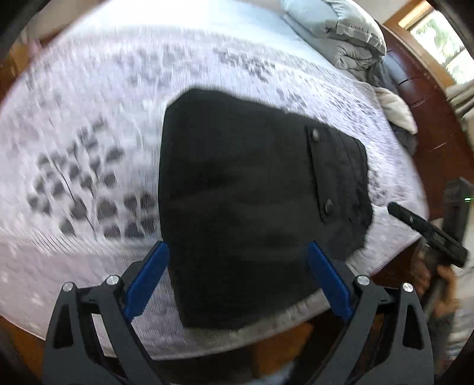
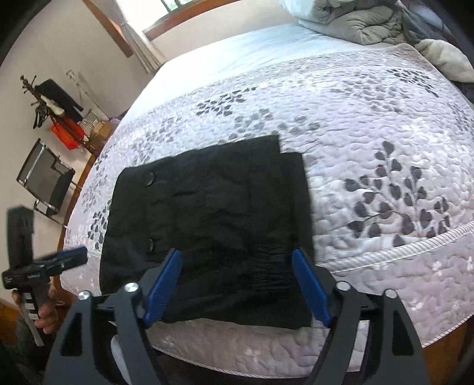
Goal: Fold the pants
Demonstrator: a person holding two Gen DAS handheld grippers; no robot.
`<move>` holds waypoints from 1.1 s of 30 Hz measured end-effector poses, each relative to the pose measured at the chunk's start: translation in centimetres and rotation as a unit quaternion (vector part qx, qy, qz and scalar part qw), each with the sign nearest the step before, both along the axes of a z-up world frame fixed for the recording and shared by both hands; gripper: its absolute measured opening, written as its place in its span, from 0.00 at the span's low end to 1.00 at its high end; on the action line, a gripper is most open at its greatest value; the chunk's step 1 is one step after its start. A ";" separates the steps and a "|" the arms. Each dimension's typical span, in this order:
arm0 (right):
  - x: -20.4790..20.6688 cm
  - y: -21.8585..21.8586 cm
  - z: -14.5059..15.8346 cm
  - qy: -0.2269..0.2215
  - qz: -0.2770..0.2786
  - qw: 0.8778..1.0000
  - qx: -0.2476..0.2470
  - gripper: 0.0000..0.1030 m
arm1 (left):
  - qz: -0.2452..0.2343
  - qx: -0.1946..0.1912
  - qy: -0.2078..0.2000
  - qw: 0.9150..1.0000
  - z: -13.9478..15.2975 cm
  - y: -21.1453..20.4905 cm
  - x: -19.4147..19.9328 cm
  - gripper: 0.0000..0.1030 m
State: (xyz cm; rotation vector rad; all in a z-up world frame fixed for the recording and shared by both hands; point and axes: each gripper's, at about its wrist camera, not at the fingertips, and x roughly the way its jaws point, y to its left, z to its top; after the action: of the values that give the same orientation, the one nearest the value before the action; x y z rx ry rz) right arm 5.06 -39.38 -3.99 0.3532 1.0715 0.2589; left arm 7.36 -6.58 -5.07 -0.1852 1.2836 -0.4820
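Note:
Black pants [image 1: 246, 192] lie folded into a compact rectangle on the bed, near its front edge. A pocket flap with two snaps faces up. They also show in the right wrist view [image 2: 219, 219]. My left gripper [image 1: 238, 251] is open and empty, held above the near part of the pants; this view is blurred. My right gripper [image 2: 237, 257] is open and empty, above the near edge of the pants. The right gripper [image 1: 426, 234] shows at the right in the left wrist view, and the left gripper [image 2: 56, 262] shows at the left in the right wrist view.
The bed has a white quilt with grey leaf print [image 2: 370, 142]. A grey duvet [image 2: 355, 20] is bunched at the far end. A wooden bed frame [image 1: 429, 124] runs along one side. A chair [image 2: 44, 177] and a clothes rack [image 2: 50, 103] stand by the wall.

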 end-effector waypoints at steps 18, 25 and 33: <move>3.2 -3.1 -7.9 0.100 -0.015 0.990 0.098 0.87 | 0.024 -0.026 0.102 0.994 -6.7 3.2 4.6 0.92; 4.1 -2.4 -9.0 0.113 0.002 0.989 0.096 0.88 | 0.008 -0.076 0.147 0.986 -8.5 0.9 4.8 0.92; 4.2 -3.7 -10.1 0.124 0.002 0.985 0.120 0.91 | 0.007 -0.088 0.157 0.984 -9.8 -0.9 5.1 0.97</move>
State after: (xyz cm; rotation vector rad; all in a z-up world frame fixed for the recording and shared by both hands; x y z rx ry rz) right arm 9.30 -43.08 -14.07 0.6108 1.2899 0.3560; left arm 12.42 -7.51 -14.90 -0.4319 1.5465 -0.5710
